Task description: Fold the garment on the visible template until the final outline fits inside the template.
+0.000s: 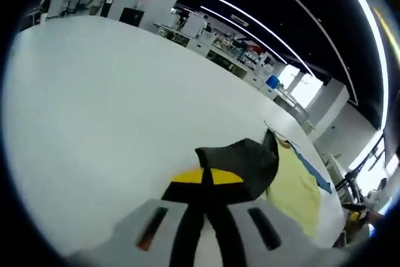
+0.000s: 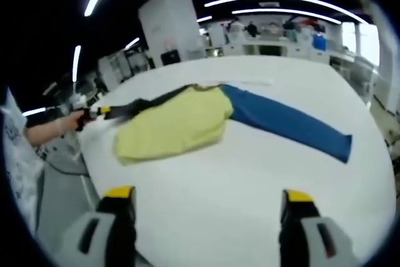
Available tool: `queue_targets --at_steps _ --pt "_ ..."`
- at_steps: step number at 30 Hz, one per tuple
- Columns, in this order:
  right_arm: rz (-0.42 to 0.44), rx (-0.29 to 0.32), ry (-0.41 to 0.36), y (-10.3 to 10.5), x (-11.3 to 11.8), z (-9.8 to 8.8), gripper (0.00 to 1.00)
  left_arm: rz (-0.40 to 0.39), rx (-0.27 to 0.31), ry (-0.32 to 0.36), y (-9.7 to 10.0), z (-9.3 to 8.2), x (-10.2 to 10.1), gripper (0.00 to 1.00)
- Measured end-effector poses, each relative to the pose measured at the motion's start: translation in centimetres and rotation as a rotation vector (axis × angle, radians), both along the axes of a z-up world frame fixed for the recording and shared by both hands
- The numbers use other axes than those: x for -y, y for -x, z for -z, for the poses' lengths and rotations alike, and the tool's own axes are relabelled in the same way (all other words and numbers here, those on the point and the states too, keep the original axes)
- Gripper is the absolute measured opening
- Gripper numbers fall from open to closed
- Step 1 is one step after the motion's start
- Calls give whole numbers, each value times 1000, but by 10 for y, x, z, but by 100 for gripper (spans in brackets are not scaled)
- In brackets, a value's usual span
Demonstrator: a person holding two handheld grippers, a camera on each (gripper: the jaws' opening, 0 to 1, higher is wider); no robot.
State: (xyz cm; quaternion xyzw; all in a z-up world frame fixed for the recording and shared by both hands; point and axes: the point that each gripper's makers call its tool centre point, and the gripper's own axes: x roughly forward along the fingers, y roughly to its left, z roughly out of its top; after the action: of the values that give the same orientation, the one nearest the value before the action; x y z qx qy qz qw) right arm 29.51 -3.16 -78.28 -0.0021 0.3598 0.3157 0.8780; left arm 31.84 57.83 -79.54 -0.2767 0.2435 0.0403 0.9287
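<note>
Lay partly gathered on the white table [image 2: 262, 173]: a garment [image 2: 175, 126] with yellow body, dark sleeve [image 2: 147, 105] and blue sleeve [image 2: 287, 123], the blue one stretched flat toward the far right. Was pinched at the dark sleeve by the left gripper [image 1: 206, 182], jaws closed on the cloth, seen from the right gripper view drawn out over the table's left edge. Hovered short of the cloth with jaws spread wide and empty, the right gripper [image 2: 203, 201]. Appeared barely begun as a fold; blue sleeve and body left to bring in, no template outline discernible. Offered ample bare tabletop all round.
</note>
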Motion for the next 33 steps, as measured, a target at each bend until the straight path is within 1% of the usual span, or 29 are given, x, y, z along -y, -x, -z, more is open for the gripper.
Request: queue_targets --at_steps 3,5,6,8,9,12,16,19,23,28,29,30,31,32,33 --pt "-2 -3 3 0 -1 1 97 -18 -11 -1 6 1 -3 0" --pt "-1 -4 2 0 -2 2 97 -37 -19 4 9 6 -12 0" --pt "0 -6 -3 0 -3 2 97 -54 -24 21 11 7 -17 0" --pt "1 -7 -4 0 -5 2 97 -72 -15 34 12 6 -12 0" --pt "0 -7 -4 1 -6 2 97 -78 -19 35 11 7 -14 0" --pt "-2 -8 -8 0 -7 2 97 -83 -28 30 11 12 -18 0" --pt "-3 -8 -11 0 -8 2 97 -80 -47 23 12 18 -18 0" --pt "4 -6 -13 0 -6 3 97 -61 -58 -3 11 22 -16 0" --pt "11 -9 -13 2 -5 5 97 -54 -61 10 13 23 -11 0" --pt "15 -6 -15 2 -3 4 97 -37 -45 -17 16 20 -12 0" --pt "16 -5 -16 2 -3 4 97 -31 -43 -31 16 19 -12 0" --pt "18 -5 -19 2 -3 4 98 -9 -40 -62 17 19 -13 0" --pt "19 -3 -21 1 -3 3 98 8 -25 -91 17 16 -13 2" --pt "19 -2 -21 1 -2 3 98 13 -26 -110 18 16 -15 7" --pt "18 -2 -20 1 -2 3 98 20 -27 -138 18 15 -16 15"
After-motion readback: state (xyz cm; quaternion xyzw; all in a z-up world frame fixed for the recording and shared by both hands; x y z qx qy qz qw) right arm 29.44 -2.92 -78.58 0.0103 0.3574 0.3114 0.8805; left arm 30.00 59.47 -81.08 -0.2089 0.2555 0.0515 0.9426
